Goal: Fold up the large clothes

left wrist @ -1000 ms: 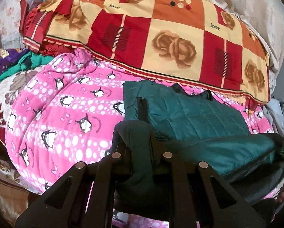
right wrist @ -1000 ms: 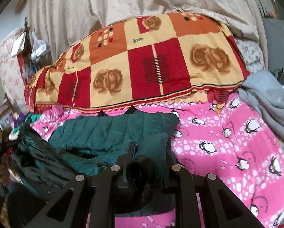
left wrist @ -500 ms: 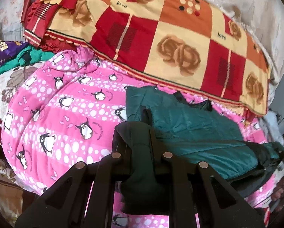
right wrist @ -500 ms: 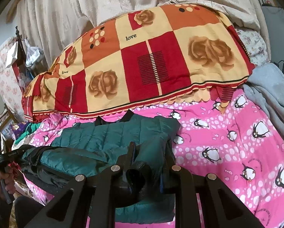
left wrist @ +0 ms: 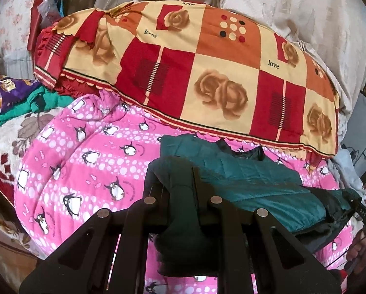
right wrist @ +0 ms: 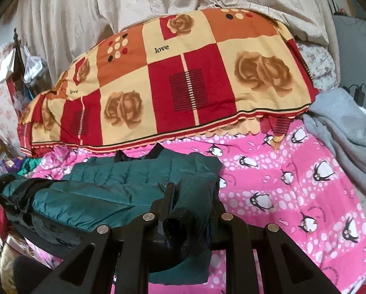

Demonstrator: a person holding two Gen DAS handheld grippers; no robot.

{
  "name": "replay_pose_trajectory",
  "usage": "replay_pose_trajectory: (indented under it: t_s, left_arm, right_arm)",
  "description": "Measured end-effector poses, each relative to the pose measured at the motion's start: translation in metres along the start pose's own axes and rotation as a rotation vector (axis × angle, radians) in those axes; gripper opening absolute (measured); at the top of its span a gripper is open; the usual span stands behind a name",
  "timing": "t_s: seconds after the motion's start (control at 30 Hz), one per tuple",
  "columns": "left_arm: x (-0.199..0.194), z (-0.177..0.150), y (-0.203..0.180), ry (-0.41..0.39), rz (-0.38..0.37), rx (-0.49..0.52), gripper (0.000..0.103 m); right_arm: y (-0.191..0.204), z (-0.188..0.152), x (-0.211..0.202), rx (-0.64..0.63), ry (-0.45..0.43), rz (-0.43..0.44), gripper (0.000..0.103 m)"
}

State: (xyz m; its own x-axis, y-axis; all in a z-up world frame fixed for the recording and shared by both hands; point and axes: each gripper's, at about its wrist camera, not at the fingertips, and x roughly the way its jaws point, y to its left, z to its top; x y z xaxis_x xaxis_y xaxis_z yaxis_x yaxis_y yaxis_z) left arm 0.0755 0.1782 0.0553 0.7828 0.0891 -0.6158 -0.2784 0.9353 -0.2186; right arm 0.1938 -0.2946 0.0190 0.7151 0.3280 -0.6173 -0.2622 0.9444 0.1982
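Left-wrist view: left claw (left wrist: 180, 193), lower centre of frame, clamped narrow on a dark edge of the teal quilted jacket (left wrist: 256, 183). Right-wrist view: right claw (right wrist: 190, 210), lower centre, likewise pinched shut on a bunched dark-lined corner of the same garment. Jacket lying across the pink penguin quilt (left wrist: 85, 152) on the bed, centre to lower right in the left view, centre to lower left in the right view; near hem raised between the two claws, far part with the collar resting flat just below the red-and-cream rose-patterned cover (right wrist: 183, 85). Grey blanket (right wrist: 344, 127) at right edge of the right view, well apart from the jacket.

Step judged in hand: carrying the held near edge up and over toward the collar for a fold across the body.

For a clean fold:
- Both claws kept level with one another, fabric between them taut but not stretched, so the crease falls straight.
- Held edge carried high enough to clear the padded body, then laid down parallel to the collar line.
- Release only once the edge rests flat; padded fabric likely to spring back if dropped early.
- Watch for the slippery shell sliding on the quilt and dragging the far part out of square.
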Motion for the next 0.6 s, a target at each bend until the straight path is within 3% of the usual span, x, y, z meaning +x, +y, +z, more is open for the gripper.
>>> replay_pose_trajectory:
  t_s: [0.3,0.47,0.6]
  left_arm:
    - [-0.003,0.021,0.023,-0.019,0.053,-0.026,0.011]
    - [-0.001,0.015,0.026,-0.001,0.064,-0.019,0.011]
    - [-0.017,0.005,0.023,-0.011,0.044,-0.006,0.011]
  right_arm:
    - [0.037,-0.003,-0.018,-0.057,0.021,-0.013,0.017]
    - [0.049,-0.004,-0.019,-0.1,0.01,-0.031,0.017]
    - [0.043,-0.004,-0.023,-0.043,0.019,-0.009,0.017]
